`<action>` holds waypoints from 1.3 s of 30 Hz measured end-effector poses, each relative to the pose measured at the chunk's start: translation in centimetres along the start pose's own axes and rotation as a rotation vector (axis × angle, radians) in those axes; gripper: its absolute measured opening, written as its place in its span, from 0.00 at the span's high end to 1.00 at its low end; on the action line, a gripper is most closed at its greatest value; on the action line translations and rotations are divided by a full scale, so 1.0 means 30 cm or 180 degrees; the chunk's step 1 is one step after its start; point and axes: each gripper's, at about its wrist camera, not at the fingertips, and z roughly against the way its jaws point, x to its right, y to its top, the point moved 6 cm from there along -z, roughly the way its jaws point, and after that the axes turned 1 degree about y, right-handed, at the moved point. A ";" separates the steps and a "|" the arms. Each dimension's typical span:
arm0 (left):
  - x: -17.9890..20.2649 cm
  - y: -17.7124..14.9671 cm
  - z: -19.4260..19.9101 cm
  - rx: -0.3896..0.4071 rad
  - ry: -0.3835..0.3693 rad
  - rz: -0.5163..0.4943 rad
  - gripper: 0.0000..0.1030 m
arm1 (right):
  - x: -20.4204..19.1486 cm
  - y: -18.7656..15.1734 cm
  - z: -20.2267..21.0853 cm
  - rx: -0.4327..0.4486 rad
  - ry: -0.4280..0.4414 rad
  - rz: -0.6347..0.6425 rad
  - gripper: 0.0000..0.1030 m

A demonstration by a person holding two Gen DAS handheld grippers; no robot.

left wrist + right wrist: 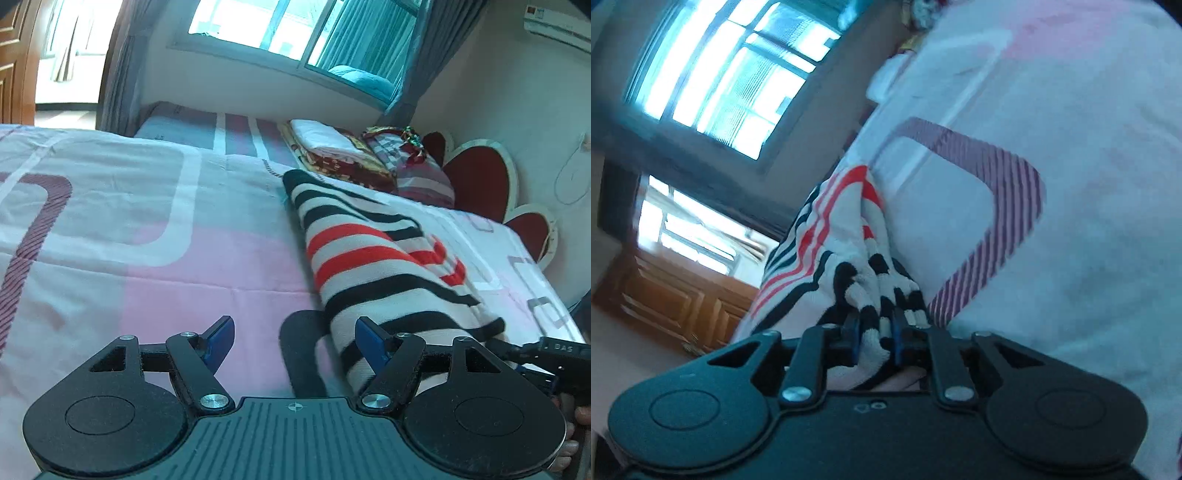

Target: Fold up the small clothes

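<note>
A small knitted garment (pixel 373 258) with white, black and red stripes lies lengthwise on the bed, right of centre in the left wrist view. My left gripper (pixel 295 339) is open and empty, low over the bedspread, its right finger (pixel 371 345) beside the garment's near end. My right gripper (pixel 875 332) is shut on the bunched near edge of the striped garment (pixel 827 243) and holds it. In the left wrist view the right gripper's body (pixel 554 354) shows at the far right, by the garment's near end.
The bed has a pink and white bedspread (pixel 147 229). Folded bedding (pixel 332 155) and a pillow (pixel 417 170) lie at the head, against a red heart-shaped headboard (pixel 476 177). A window (pixel 295 29) and wall stand behind. A wooden door (pixel 672 299) shows in the right wrist view.
</note>
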 end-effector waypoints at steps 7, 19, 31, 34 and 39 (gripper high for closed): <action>0.143 0.062 -0.058 0.0078 -0.0099 -0.0219 0.30 | -0.196 0.094 0.069 0.0480 -0.0266 0.0975 0.71; 0.147 0.030 -0.144 -0.0221 0.0117 -0.0485 0.31 | -0.218 0.158 -0.149 -0.0007 -0.0310 0.1251 0.81; 0.126 0.102 -0.081 0.0098 -0.0122 -0.0213 0.07 | -0.189 0.217 -0.145 0.0319 -0.0163 0.1218 0.71; 0.164 0.096 -0.136 -0.0059 -0.0155 -0.0179 0.07 | -0.179 0.222 -0.162 0.0203 -0.0100 0.1140 0.56; 0.164 0.011 -0.202 -0.0488 -0.0099 -0.0352 0.07 | -0.153 0.169 -0.101 0.0232 -0.0186 0.1225 0.85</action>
